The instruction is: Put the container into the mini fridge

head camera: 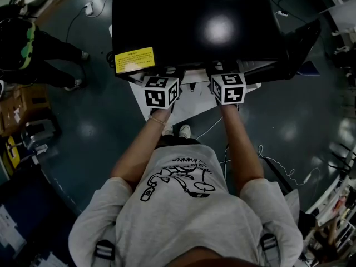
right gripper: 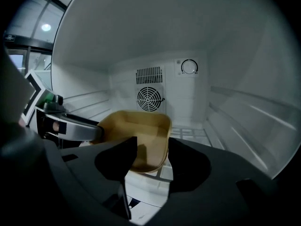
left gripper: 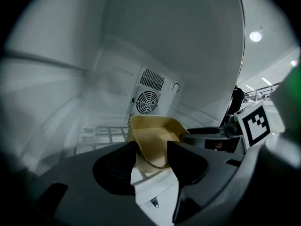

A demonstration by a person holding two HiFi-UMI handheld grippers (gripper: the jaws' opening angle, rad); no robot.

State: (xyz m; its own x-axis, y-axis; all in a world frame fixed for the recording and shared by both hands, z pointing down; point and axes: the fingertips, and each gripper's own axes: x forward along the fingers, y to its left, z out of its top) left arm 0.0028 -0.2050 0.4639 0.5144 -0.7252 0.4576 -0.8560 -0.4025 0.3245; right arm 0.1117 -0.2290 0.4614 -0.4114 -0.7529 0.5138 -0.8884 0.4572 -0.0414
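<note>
A tan, open-topped container (left gripper: 151, 136) (right gripper: 141, 132) hangs inside the white cavity of the mini fridge (head camera: 194, 21), just above its wire shelf (left gripper: 99, 133) (right gripper: 194, 134). My left gripper (left gripper: 153, 161) (head camera: 161, 90) is shut on the container's left wall. On the opposite wall my right gripper (right gripper: 153, 158) (head camera: 228, 88) is shut too. Each gripper shows in the other's view, clamped on the rim. From the head view the black fridge top hides the container, and only the two marker cubes show at the fridge's front.
A round fan grille (right gripper: 149, 98) (left gripper: 146, 101) and a dial (right gripper: 189, 67) sit on the fridge's back wall. The fridge door (head camera: 303, 40) stands open to the right. Another person (head camera: 33, 49) stands at far left, and cables (head camera: 278, 166) lie on the floor.
</note>
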